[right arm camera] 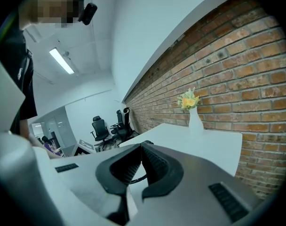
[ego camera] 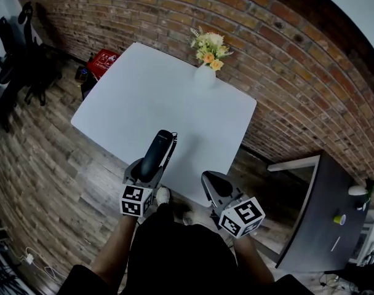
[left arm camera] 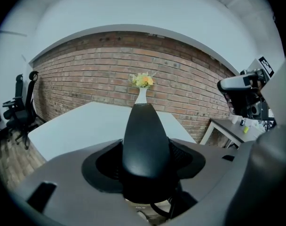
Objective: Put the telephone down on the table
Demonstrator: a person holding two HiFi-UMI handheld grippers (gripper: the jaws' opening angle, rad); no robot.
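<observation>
A black telephone handset is clamped in my left gripper and sticks forward out of the jaws, over the near edge of the white table. In the left gripper view the handset fills the space between the dark pads and points at the table. A thin coiled cord hangs from it. My right gripper is held just right of the handset, off the table's near edge. Its jaws are shut and hold nothing.
A white vase of yellow flowers stands at the table's far edge against the brick wall. Left of the table are a red crate and black office chairs. A dark side table stands at the right.
</observation>
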